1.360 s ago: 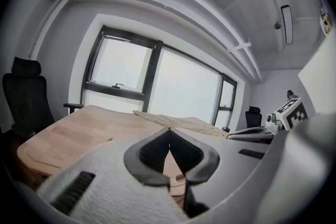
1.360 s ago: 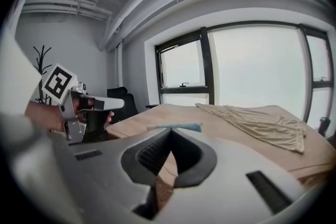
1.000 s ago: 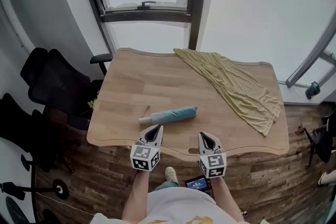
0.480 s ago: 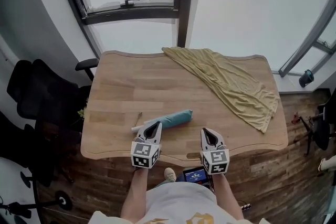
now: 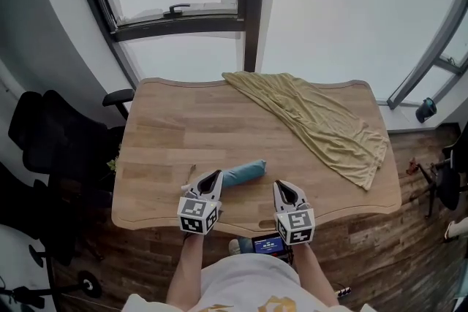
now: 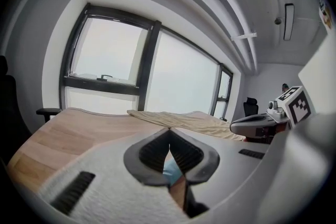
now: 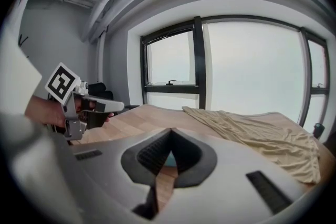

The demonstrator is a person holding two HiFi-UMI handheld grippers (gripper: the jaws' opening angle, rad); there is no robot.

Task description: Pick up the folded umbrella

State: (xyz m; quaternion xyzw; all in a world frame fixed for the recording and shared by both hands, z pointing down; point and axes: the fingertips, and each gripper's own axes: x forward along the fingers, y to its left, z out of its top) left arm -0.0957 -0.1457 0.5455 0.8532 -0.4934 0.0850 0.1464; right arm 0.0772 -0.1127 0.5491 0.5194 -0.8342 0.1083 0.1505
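The folded umbrella (image 5: 245, 172), teal with a pale handle end at its left, lies near the front edge of the wooden table (image 5: 183, 120). My left gripper (image 5: 216, 174) is shut and empty, its tip just in front of the umbrella's handle half; whether it touches, I cannot tell. My right gripper (image 5: 278, 184) is also shut and empty, a little to the right of the umbrella's teal end. In the left gripper view a strip of teal umbrella (image 6: 170, 170) shows below the closed jaws of the left gripper (image 6: 169, 130). The right gripper (image 7: 171, 130) view shows the umbrella (image 7: 169, 159) the same way.
A yellow-green cloth (image 5: 314, 120) is draped across the table's back right. Black office chairs (image 5: 51, 139) stand left of the table. Large windows (image 5: 175, 11) rise behind it. A small lit screen (image 5: 269, 245) hangs at the person's waist.
Both grippers have moved forward over the table's front edge toward the umbrella. The left tip now sits right at the umbrella. Both stay shut.
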